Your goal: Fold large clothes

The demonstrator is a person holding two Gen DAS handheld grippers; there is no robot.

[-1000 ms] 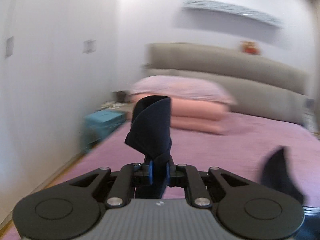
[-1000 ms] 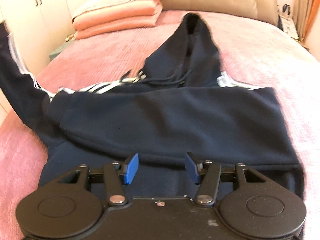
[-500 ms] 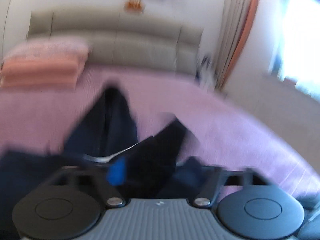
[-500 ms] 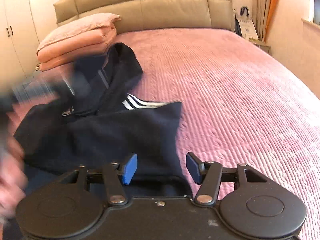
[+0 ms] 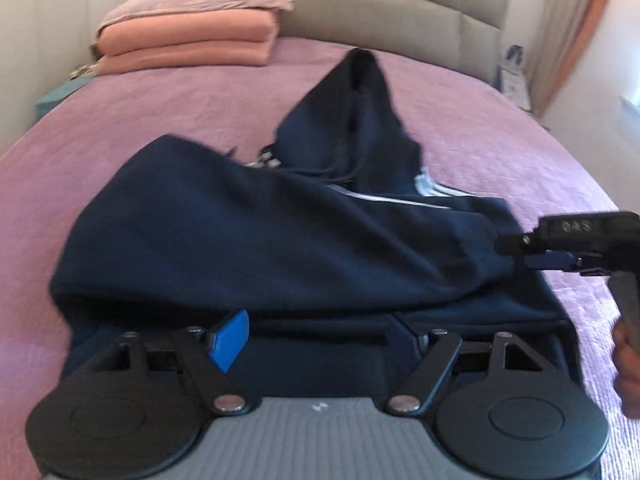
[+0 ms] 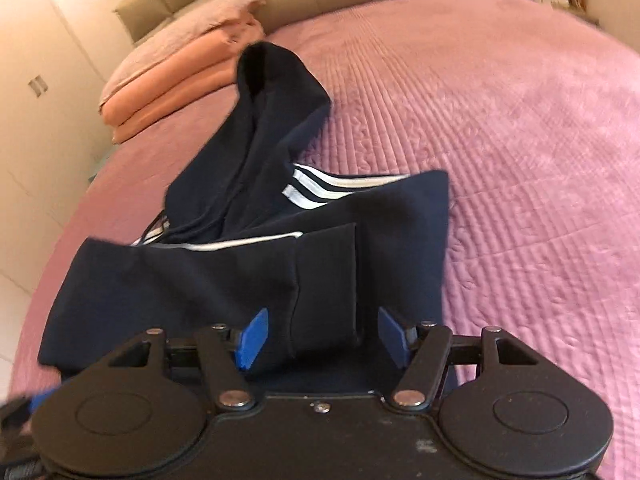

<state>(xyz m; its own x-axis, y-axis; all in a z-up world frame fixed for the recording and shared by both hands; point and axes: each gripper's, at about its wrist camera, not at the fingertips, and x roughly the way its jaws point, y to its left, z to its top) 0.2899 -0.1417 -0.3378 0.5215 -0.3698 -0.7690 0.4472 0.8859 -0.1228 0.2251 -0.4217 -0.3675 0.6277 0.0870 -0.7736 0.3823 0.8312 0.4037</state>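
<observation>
The left gripper (image 5: 316, 338) points down at the bed (image 5: 140, 112). Its jaws are closing a little, but they stand wide apart and grip nothing. Its blue pads (image 5: 228, 340) hang just over the near edge of the hoodie (image 5: 260, 240).

The right gripper (image 6: 324, 338) points down too. Its jaws are opening. A sleeve cuff (image 6: 326, 280) of the hoodie lies between the pads (image 6: 252, 338), and they do not press on it. In the left view the right gripper (image 5: 560, 258) comes in from the right side, close to the hoodie's right edge. Part of a hand (image 5: 628, 360) shows below it, holding the handle. That edge of the picture is blurry, so I cannot tell if the gripper touches the cloth there.

The hoodie is dark blue with white stripes (image 6: 316, 190). It lies in the middle of the pink bed, with both sleeves folded across its front. The hood (image 5: 360, 112) points to the headboard (image 5: 380, 8).

A pink pillow (image 5: 192, 0) sits on a folded orange blanket (image 5: 188, 40) at the far left of the bed. A white cupboard (image 6: 36, 92) stands beside the bed.
</observation>
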